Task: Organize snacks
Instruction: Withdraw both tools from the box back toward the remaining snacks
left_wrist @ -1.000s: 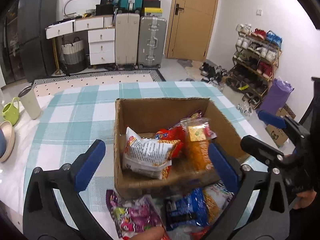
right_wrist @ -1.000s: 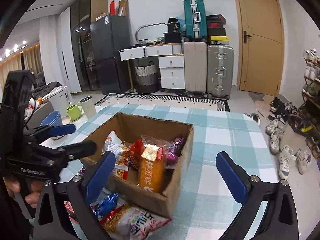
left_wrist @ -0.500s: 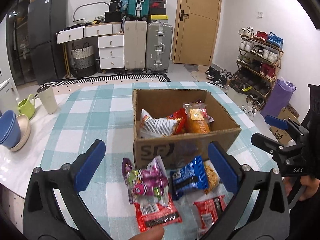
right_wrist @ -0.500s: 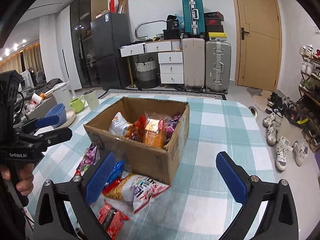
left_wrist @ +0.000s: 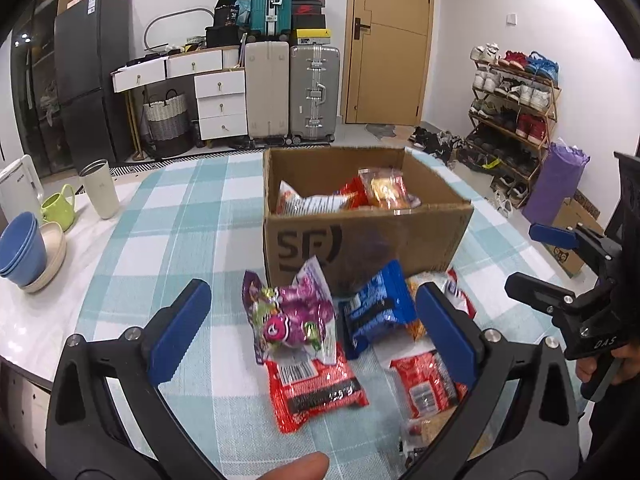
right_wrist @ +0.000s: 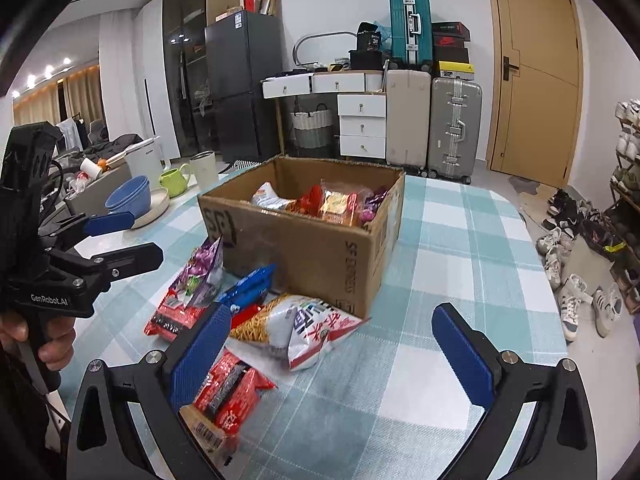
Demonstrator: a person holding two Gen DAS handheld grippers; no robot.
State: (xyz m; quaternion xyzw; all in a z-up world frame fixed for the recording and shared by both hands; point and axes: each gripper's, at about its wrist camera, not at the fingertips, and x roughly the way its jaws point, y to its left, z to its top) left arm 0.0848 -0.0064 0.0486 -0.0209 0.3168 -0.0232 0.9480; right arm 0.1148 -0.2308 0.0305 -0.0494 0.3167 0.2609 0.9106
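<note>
Snacks lie in two lots: several packets already inside the cardboard box [left_wrist: 366, 236], and a loose heap on the checked tablecloth [left_wrist: 168, 216] against the box's near wall. Step in hand, as I judge it: between picks, choosing the next packet. Left gripper [left_wrist: 312, 334] hangs above the heap, jaws spread wide and holding nothing; right gripper [right_wrist: 332, 346] is likewise wide apart and empty, over the heap's right edge. Nearest the left jaws are the purple candy bag [left_wrist: 290, 316], propped against the box, and the flat red packet [left_wrist: 316, 388] just under it, nearer the camera. A blue packet [left_wrist: 374, 314] leans to the right of the purple one; a white-and-orange bag [right_wrist: 298, 326] sprawls at the box's near right corner; another red packet [right_wrist: 230, 392] lies nearest of all. Next move likely calls for lowering onto one packet only, pinching a crimped edge or a plump middle (the overlap makes a double grab easy), then lifting clear of the box rim. Materials: glossy crinkled film, slippery and yielding, air-puffed; box is matte corrugated board, open-topped, stiff-walled. Cloth is woven and may drag. Cups and bowls [left_wrist: 24, 248] sit far left, well apart.
</note>
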